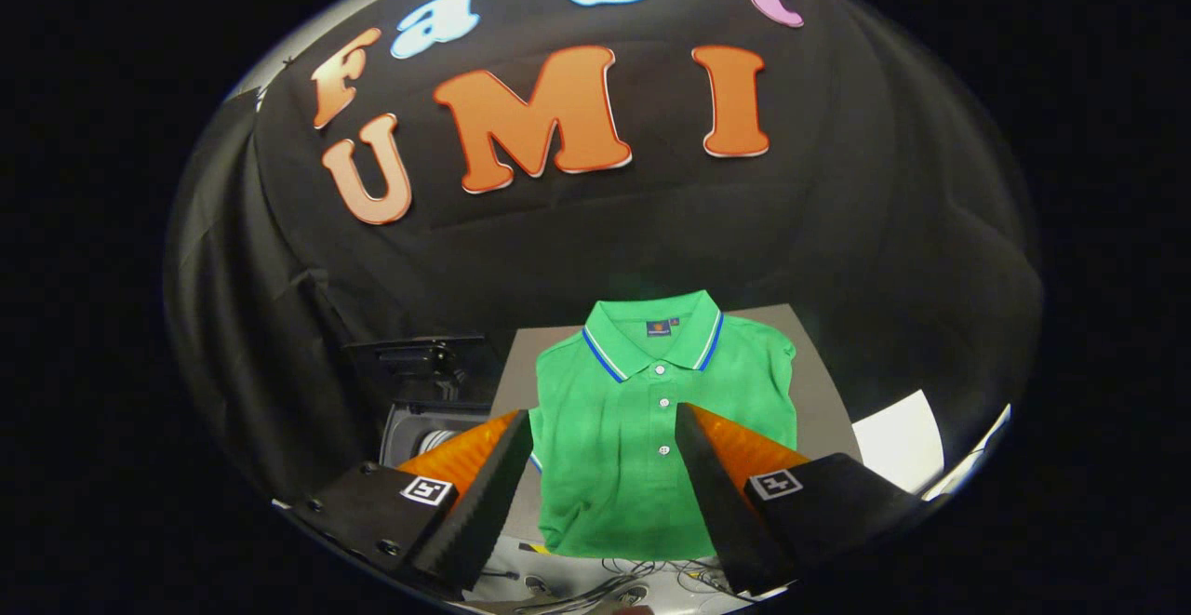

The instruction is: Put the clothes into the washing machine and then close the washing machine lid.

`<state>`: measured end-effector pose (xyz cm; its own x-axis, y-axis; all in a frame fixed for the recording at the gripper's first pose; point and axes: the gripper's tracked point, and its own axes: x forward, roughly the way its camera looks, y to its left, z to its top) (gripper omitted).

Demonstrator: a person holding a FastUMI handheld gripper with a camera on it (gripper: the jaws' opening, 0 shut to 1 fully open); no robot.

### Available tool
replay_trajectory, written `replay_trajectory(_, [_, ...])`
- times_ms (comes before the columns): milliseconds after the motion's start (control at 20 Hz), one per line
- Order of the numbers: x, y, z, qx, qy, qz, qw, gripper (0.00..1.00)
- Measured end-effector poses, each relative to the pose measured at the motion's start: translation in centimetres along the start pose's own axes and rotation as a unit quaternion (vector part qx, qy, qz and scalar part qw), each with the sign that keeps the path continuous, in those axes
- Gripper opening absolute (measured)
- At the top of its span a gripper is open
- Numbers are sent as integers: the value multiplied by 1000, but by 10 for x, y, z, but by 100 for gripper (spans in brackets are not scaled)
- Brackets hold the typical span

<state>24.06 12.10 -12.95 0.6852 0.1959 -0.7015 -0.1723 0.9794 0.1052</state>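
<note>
A green polo shirt (651,429) with a blue-and-white trimmed collar lies folded flat on a grey table top (819,392). My gripper (605,420) hovers above it, open, with the shirt's button placket showing in the wide gap between the orange-and-black fingers (484,466). Nothing is held. To the left of the table, beyond the left finger, stands a dark washing machine (423,392) with its lid (419,350) raised; its drum opening is partly hidden by the finger.
A white sheet (898,443) lies at the table's right side. Loose cables (642,573) run below the shirt's near edge. Black cloth walls close in the booth behind and on both sides.
</note>
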Motion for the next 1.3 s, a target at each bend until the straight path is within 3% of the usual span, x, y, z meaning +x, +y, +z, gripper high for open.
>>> replay_trajectory(250, [57, -30, -17, -30, 96, -62, 993, 100])
replay_trajectory(550, [80, -39, -44, -38, 182, -62, 981, 99])
replay_trajectory(700, [89, -53, -66, -38, 243, -72, 967, 99])
replay_trajectory(900, [93, -45, -65, -70, 267, -78, 958, 100])
replay_trajectory(1000, [93, -43, -66, -56, 284, -76, 954, 99])
replay_trajectory(1150, [94, -45, -65, -47, 296, -76, 951, 93])
replay_trajectory(1300, [94, -46, -63, -61, 295, -81, 950, 64])
